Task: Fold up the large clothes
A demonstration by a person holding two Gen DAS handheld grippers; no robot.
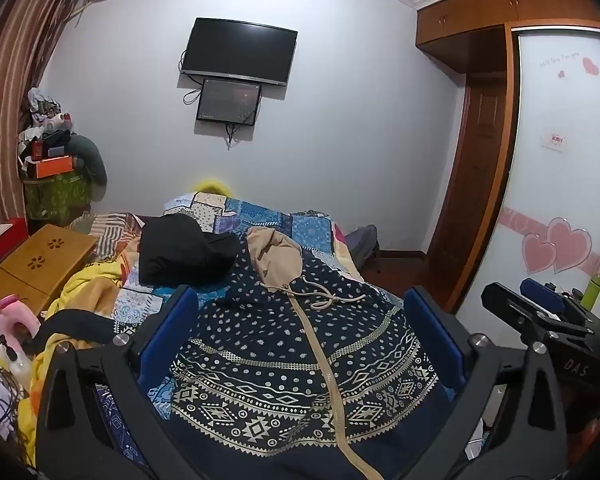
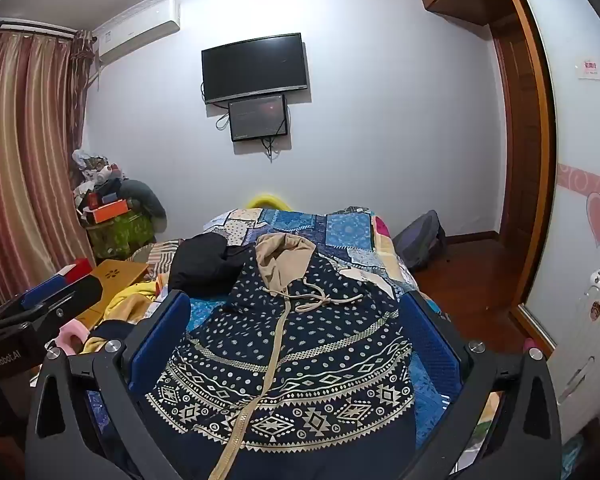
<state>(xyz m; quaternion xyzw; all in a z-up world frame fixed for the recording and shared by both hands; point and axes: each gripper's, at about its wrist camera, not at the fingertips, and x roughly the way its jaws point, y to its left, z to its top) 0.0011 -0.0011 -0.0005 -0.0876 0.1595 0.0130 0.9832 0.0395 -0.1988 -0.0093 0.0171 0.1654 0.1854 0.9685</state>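
Navy cloth with cream dots and bands — that is your hooded jacket (image 1: 300, 360), laid flat on the patchwork bed (image 1: 260, 216), zipper side up. Its long axis runs straight away from you: hem nearest the cameras, tan-lined hood (image 1: 274, 256) at the far end, pointing toward the wall with the television (image 1: 240, 52). The cream zipper (image 2: 260, 384) marks that centre line.

Your left tongs (image 1: 300, 344) are spread wide, holding nothing, hovering over the lower body of the jacket. Your right tongs (image 2: 296, 344) are likewise spread and empty, over nearly the same spot — you can see them off to the right in the left wrist view, so the two sit side by side and about equally near the hem.

A black garment (image 1: 184, 252) lies just beside the hood on the left, apparently touching the jacket's shoulder; I judge you should keep clear of it when you reach for that side
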